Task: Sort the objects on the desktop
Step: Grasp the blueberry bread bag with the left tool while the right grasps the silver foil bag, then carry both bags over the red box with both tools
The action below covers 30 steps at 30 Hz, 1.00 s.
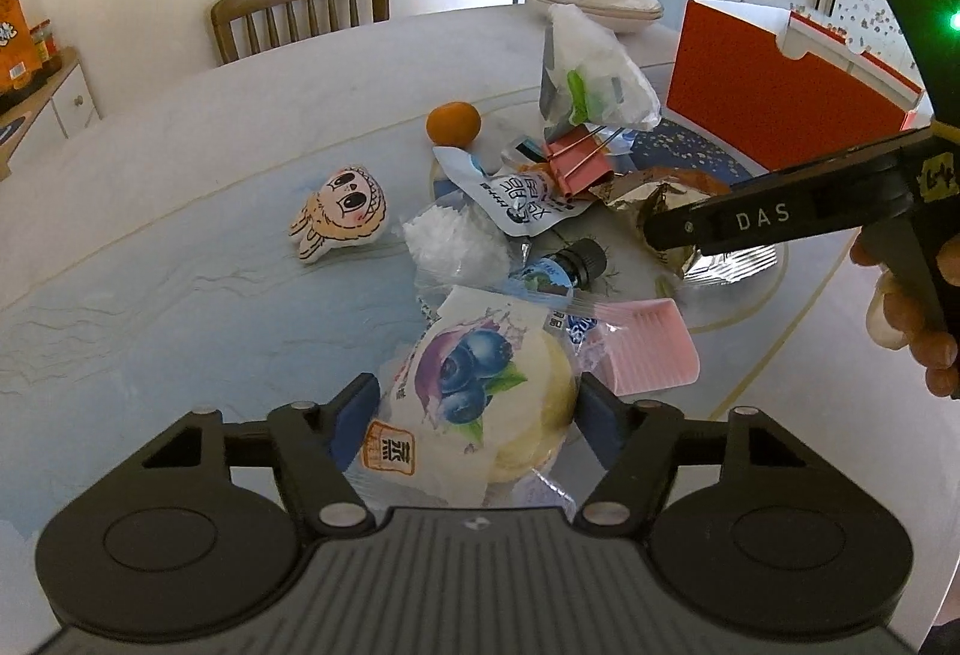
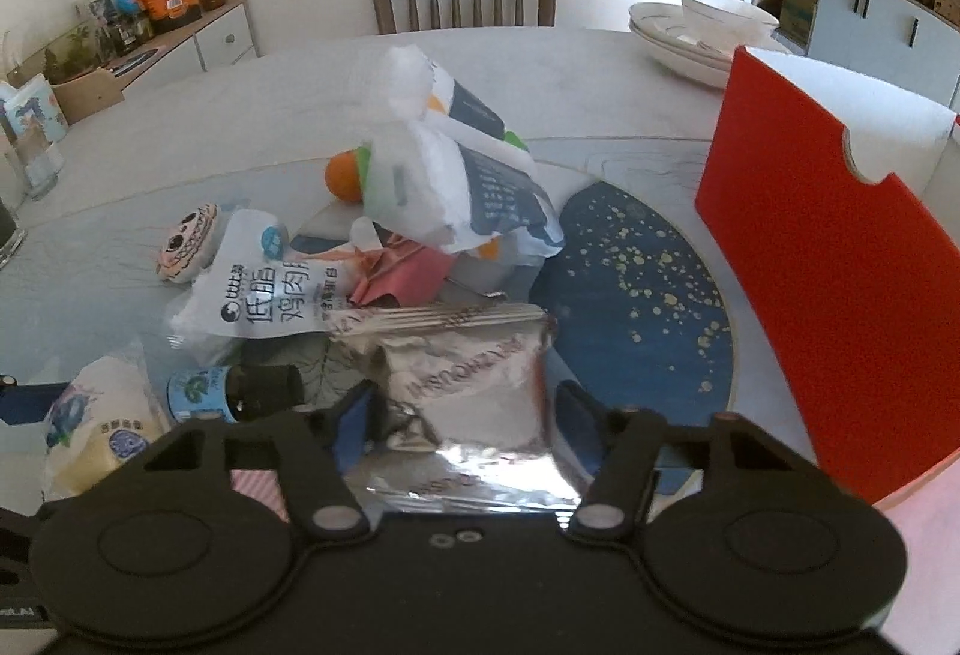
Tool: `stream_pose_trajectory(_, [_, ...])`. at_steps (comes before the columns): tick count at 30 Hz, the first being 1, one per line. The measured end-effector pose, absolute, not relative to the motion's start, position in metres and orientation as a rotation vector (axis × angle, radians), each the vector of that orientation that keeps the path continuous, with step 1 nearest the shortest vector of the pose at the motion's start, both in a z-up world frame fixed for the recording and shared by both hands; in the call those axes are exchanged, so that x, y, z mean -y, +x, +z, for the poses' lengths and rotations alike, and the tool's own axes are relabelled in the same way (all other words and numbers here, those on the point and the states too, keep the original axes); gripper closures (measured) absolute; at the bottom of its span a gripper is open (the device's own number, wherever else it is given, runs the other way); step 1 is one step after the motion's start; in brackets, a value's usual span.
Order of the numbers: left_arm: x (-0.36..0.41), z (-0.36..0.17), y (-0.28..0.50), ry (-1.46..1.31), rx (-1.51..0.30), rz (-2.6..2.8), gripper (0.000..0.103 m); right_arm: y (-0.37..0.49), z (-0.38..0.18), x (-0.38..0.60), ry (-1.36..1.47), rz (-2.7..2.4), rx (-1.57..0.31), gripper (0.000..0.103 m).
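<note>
In the left wrist view a round blueberry cake in a clear printed wrapper (image 1: 480,391) lies at the near edge of the pile, and my left gripper (image 1: 474,409) is shut on it, one blue pad against each side. The right wrist view shows a crumpled silver foil snack packet (image 2: 480,403) with my right gripper (image 2: 468,415) shut on it. From the left the same packet (image 1: 648,193) sits under the right gripper's black finger (image 1: 678,229). A hand holds that tool at the right edge.
The pile on the round table (image 1: 180,162) holds an orange (image 1: 453,122), a plush doll (image 1: 339,211), a white pouch (image 1: 528,199), a pink binder clip (image 1: 570,162), a small dark bottle (image 1: 564,265) and a pink scoop (image 1: 648,349). A red box (image 2: 828,265) stands right, dishes (image 2: 702,36) behind.
</note>
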<state>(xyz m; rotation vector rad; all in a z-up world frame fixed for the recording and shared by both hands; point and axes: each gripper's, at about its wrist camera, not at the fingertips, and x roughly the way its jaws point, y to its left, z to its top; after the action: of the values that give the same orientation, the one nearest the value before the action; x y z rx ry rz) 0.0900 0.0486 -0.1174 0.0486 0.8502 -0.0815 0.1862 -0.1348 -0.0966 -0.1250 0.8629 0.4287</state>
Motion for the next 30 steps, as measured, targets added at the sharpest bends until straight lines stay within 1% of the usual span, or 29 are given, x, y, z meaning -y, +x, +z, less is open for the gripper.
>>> stream_pose_trajectory(4, [-0.047,-0.114,0.089,0.033,-0.855,-0.079,0.044,0.185,-0.094,0.137,-0.114,0.427,-0.859,0.051])
stream_pose_trajectory(7, [-0.045,-0.110,0.088,0.027,-0.853,-0.081,0.046,0.183,-0.089,0.140,-0.109,0.428,-0.853,0.054])
stream_pose_trajectory(16, [-0.038,-0.097,0.078,0.009,-0.825,-0.085,0.047,0.171,-0.077,0.156,-0.067,0.418,-0.858,0.055])
stream_pose_trajectory(30, [-0.010,-0.047,0.070,-0.019,-0.776,-0.094,0.047,0.142,-0.034,0.201,0.027,0.418,-0.813,0.055])
